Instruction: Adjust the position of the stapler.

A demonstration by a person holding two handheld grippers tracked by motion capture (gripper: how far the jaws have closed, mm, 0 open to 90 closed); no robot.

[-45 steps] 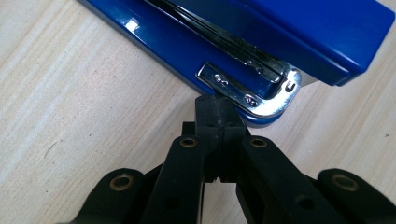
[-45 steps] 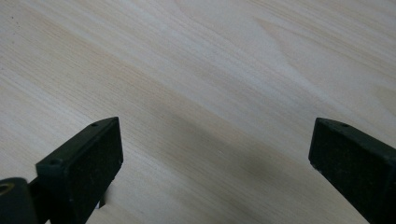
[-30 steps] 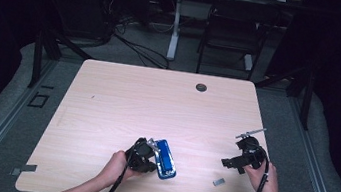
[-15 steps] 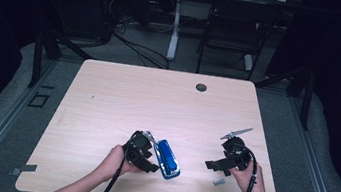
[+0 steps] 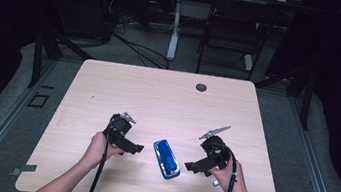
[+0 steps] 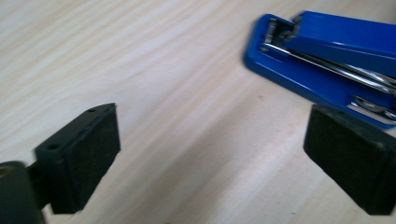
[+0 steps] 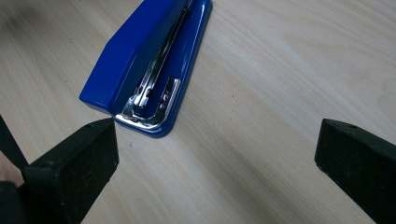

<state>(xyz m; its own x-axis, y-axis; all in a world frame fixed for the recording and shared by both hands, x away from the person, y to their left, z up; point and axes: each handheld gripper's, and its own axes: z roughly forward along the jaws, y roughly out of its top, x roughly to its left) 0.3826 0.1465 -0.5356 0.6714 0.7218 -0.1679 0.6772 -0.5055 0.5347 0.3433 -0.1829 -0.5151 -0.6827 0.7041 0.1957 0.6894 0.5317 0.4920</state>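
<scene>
A blue stapler (image 5: 166, 158) lies on its side on the wooden table (image 5: 168, 100), near the front edge and between the two hands. My left gripper (image 5: 137, 148) is just left of it, open, with nothing between its fingers. In the left gripper view the stapler (image 6: 327, 60) lies up and to the right of the wide-apart jaws, and the left gripper (image 6: 212, 158) holds only bare table. My right gripper (image 5: 192, 167) is just right of the stapler, also open. In the right gripper view the stapler's (image 7: 144, 60) metal end points at my right gripper (image 7: 217, 163).
A small grey piece (image 5: 215, 183) lies on the table beside the right hand. A dark cable hole (image 5: 201, 87) sits near the table's far edge. Beyond the table stand a chair (image 5: 231, 29) and loose cables on the floor.
My left gripper has drawn back to the left, away from the stapler. The right gripper has moved left, close to the stapler. The stapler stays in place.
</scene>
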